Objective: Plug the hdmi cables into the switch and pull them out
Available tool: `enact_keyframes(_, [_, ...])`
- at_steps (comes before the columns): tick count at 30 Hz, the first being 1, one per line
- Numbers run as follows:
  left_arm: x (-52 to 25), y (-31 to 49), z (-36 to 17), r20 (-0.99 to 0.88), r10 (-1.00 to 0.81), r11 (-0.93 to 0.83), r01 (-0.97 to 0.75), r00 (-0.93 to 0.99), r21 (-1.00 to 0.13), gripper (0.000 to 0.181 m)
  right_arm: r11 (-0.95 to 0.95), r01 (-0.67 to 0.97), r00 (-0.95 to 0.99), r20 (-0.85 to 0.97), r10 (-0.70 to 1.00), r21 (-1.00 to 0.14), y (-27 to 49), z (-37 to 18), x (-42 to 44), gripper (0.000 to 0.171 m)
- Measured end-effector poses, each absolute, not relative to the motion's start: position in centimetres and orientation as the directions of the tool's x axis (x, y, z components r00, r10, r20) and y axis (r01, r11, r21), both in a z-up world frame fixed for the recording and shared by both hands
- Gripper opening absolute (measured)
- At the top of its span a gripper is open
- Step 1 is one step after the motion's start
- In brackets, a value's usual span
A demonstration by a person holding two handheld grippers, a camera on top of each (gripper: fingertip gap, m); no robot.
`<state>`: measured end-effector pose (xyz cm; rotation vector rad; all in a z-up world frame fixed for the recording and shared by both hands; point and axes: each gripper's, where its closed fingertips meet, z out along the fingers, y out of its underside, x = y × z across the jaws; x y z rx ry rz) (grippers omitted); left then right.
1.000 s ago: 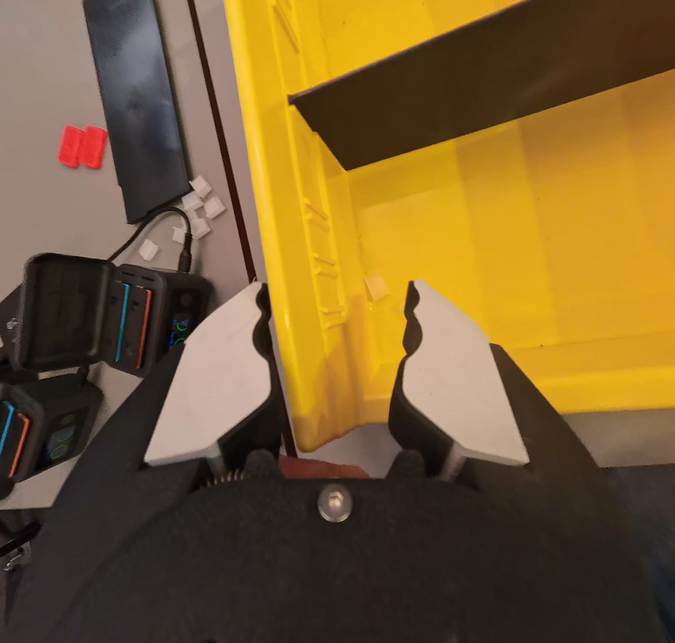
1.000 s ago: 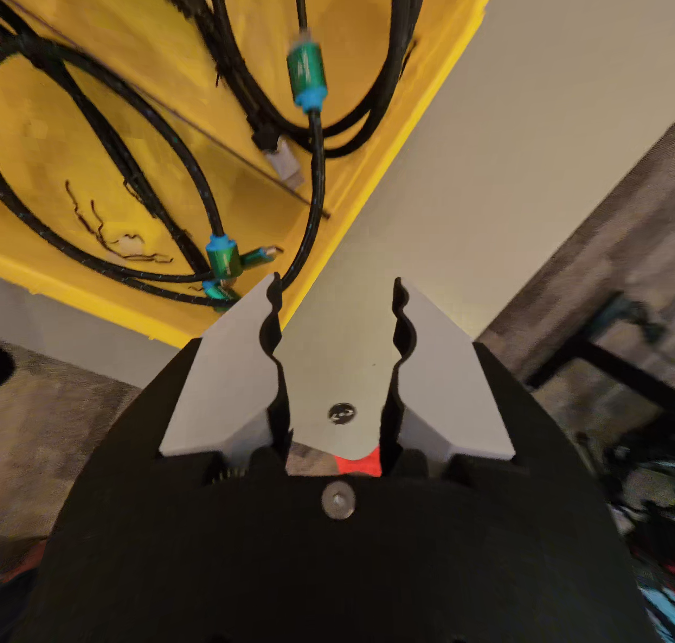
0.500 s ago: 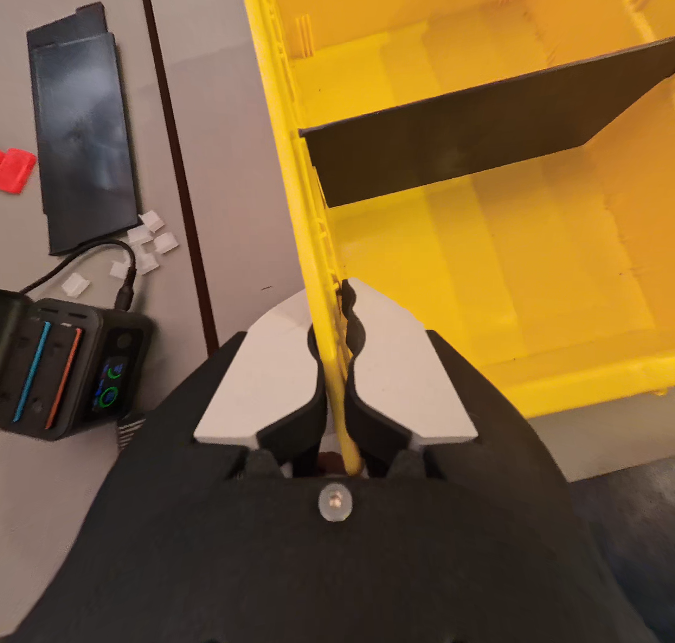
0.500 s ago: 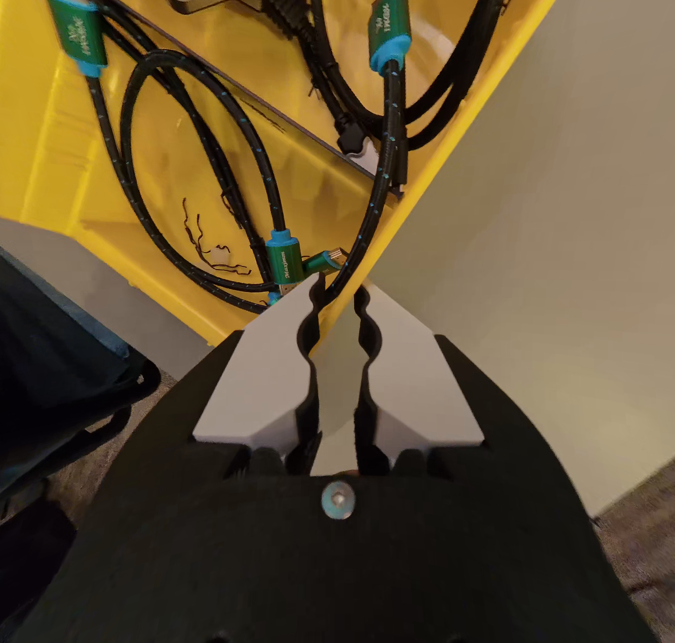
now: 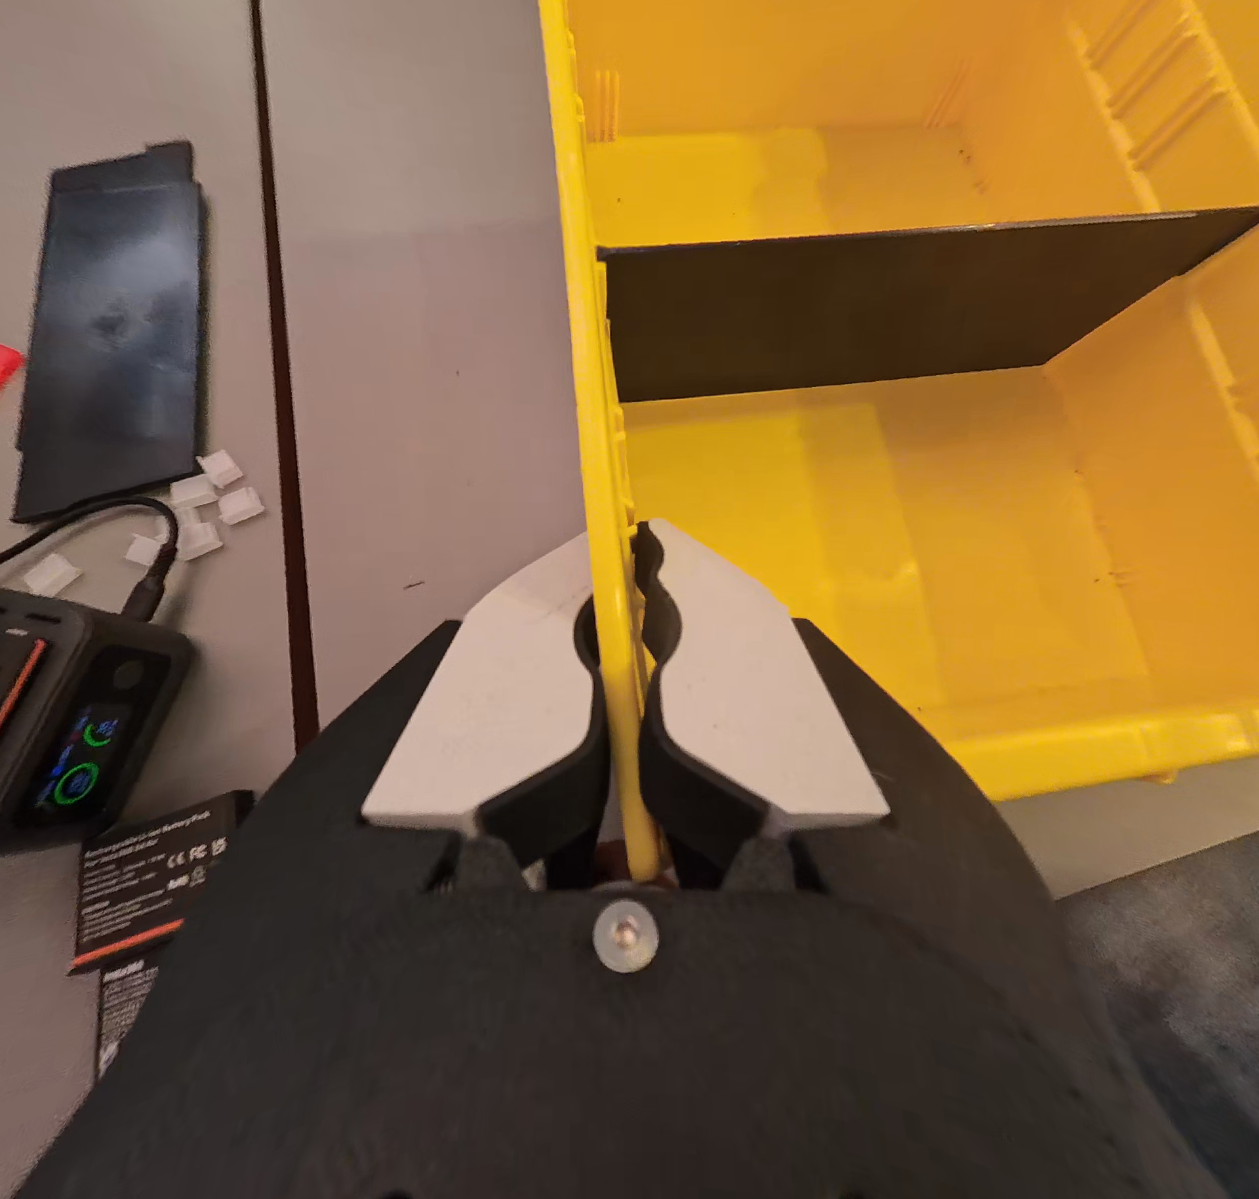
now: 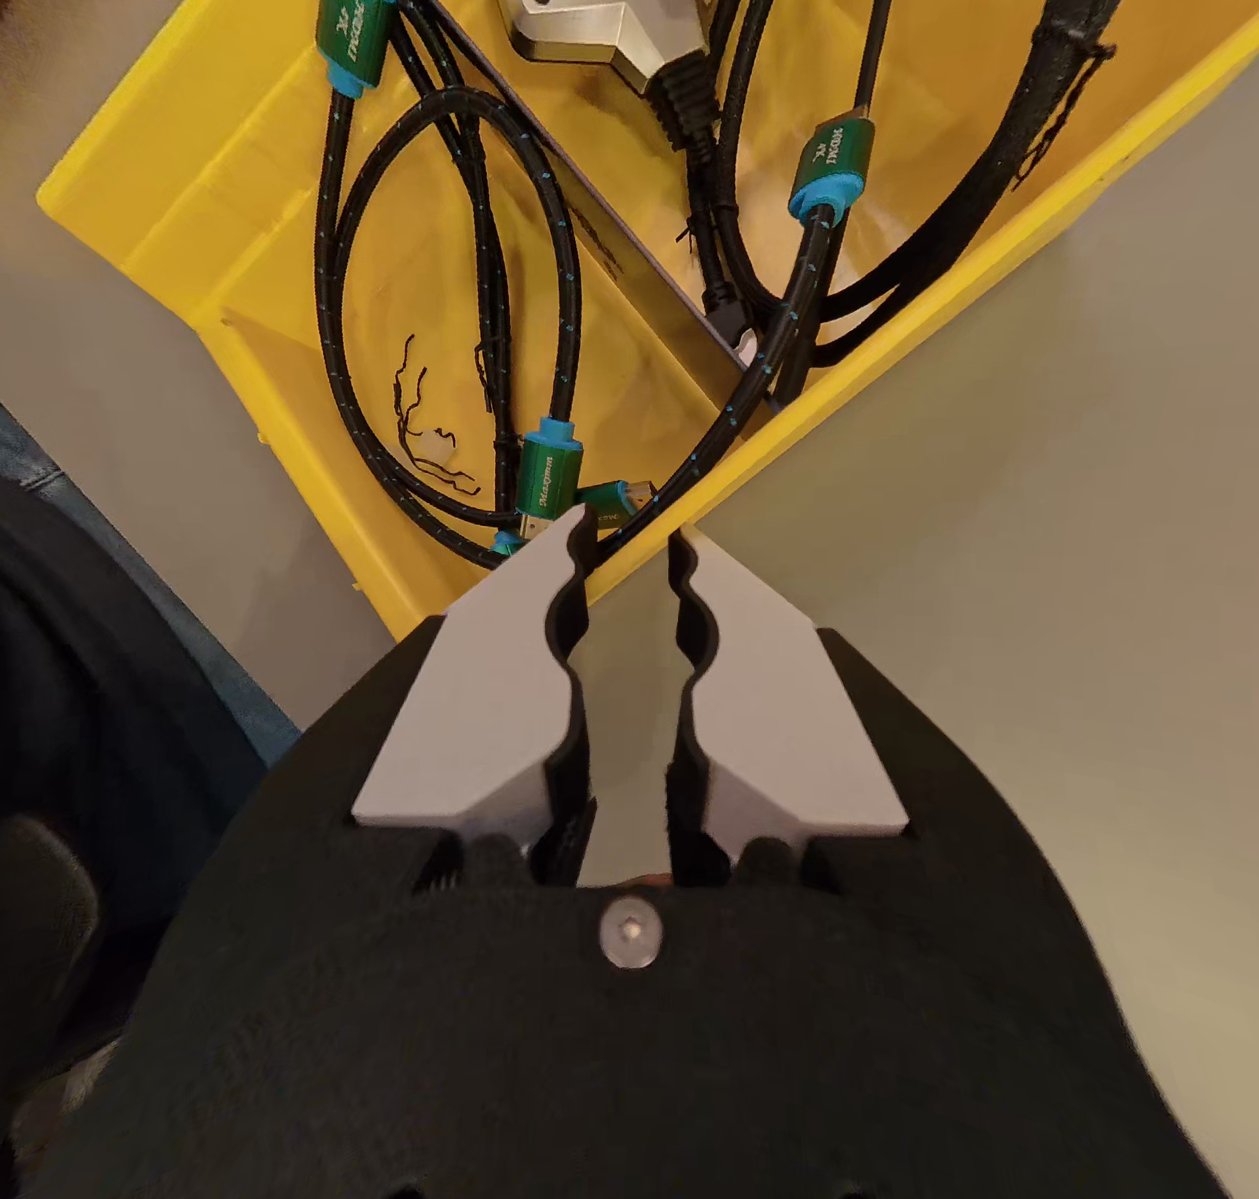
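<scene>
The silver HDMI switch lies in a yellow bin at the top of the right wrist view. Black braided HDMI cables with green plugs lie loose around it; other plugs sit at the upper left and the right. My right gripper hovers at the bin's near rim, jaws narrowed but apart, holding nothing; a cable passes by its left fingertip. My left gripper is shut on the side wall of a yellow bin whose compartments hold nothing.
A black divider crosses the bin in the left wrist view. On the grey table to its left lie a flat black device, small white clips, a black charger case and a black leaflet. Dark clothing fills the right view's left. Left tips to right tips: about 70 centimetres. My left gripper's tips are some 20 centimetres from the black charger case.
My left gripper closed on the bin's wall and has stayed shut on it. My right gripper narrowed its jaws and moved toward the bin's rim, bringing the switch into view.
</scene>
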<state>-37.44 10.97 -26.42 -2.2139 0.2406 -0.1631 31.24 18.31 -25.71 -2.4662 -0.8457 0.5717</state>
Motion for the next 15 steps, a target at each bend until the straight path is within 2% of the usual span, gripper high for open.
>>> enact_keyframes(7, [-38.8,8.2,-22.7,0.045,-0.156,-0.502,-0.039,0.987,-0.864,0.003,-0.633,0.491,0.646,-0.237,0.726,-0.599,18.6,-25.6,21.5,0.021])
enact_keyframes(15, [-41.9,4.0,-18.8,0.082,-0.052,-0.414,0.054,0.995,-0.909,0.003,-0.605,0.414,0.554,-0.339,0.76,-0.681,18.0,-25.3,8.4,0.027])
